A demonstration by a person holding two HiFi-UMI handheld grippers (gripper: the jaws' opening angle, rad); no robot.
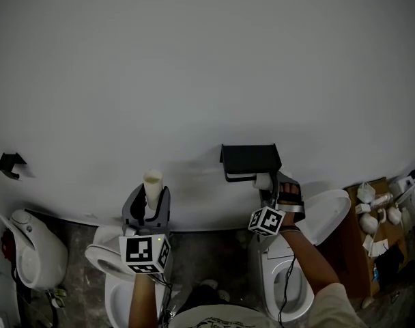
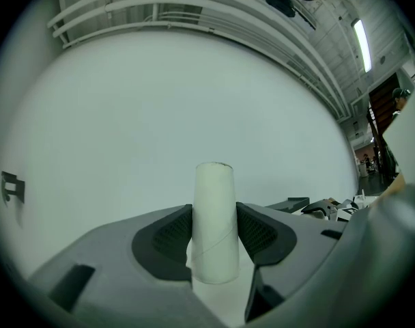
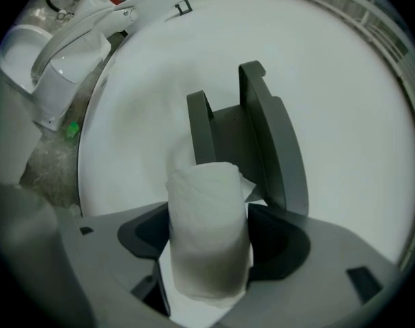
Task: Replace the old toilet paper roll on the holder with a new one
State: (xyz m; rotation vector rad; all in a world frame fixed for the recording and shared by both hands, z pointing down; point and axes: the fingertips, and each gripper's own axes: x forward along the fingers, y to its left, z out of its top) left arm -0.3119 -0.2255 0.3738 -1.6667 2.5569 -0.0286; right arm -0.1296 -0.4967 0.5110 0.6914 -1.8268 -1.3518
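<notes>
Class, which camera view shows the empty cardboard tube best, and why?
The left gripper view: the cardboard tube stands upright, large and central, clamped in the left gripper, spiral seam visible. In the head view the tube is small, poking up from that gripper. The right gripper view lacks it.

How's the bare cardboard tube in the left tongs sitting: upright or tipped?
Upright. The pale cardboard tube stands on end, both dark pads of the left tongs pressing its sides, its top rising above them.
</notes>
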